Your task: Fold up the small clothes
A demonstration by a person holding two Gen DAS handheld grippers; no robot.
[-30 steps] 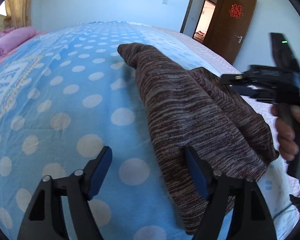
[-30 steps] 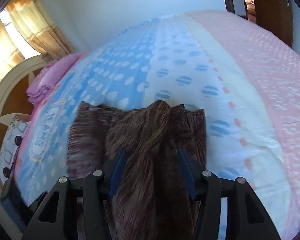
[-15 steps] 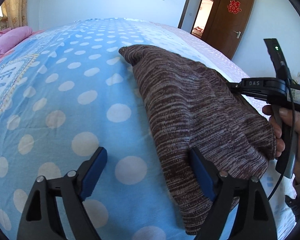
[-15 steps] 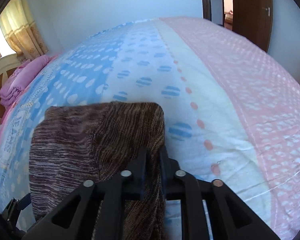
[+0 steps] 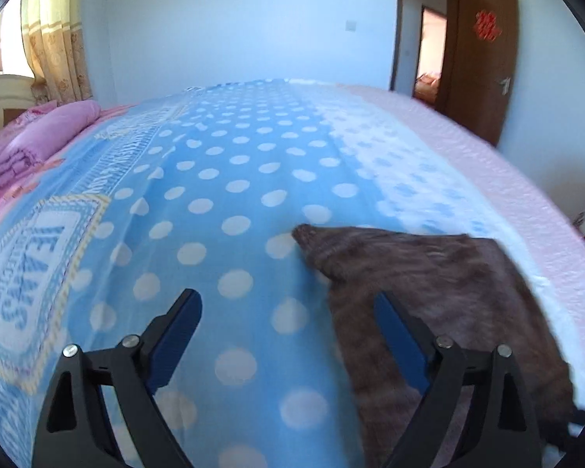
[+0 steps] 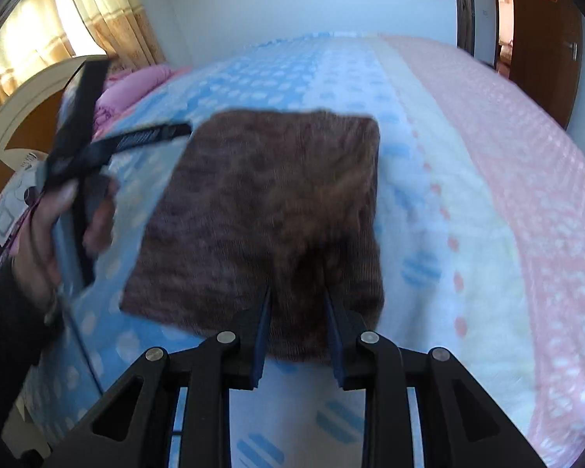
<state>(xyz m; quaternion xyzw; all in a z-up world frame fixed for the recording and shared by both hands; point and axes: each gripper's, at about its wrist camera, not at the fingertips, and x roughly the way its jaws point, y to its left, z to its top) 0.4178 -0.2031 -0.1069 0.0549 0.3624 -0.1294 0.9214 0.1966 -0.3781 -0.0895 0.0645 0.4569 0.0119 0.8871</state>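
Now folded to a rough square, the brown knit garment (image 6: 261,210) lies on the bed (image 6: 487,179), toward its pink side. Your left gripper (image 5: 288,319) has just been opening: its fingers stand wide with nothing between them. Your right gripper (image 6: 297,323) sits part-open at the garment's near edge, gripping nothing. Lift both clear without dragging 1 layer, then press the fold flat.

Brown knit garment (image 6: 261,210); folded square; flat on bedspread (image 6: 468,195)

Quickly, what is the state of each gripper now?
Left gripper: open, jaws just been opening, nothing between them.
Right gripper: narrowly open over brown garment edge, not gripping.
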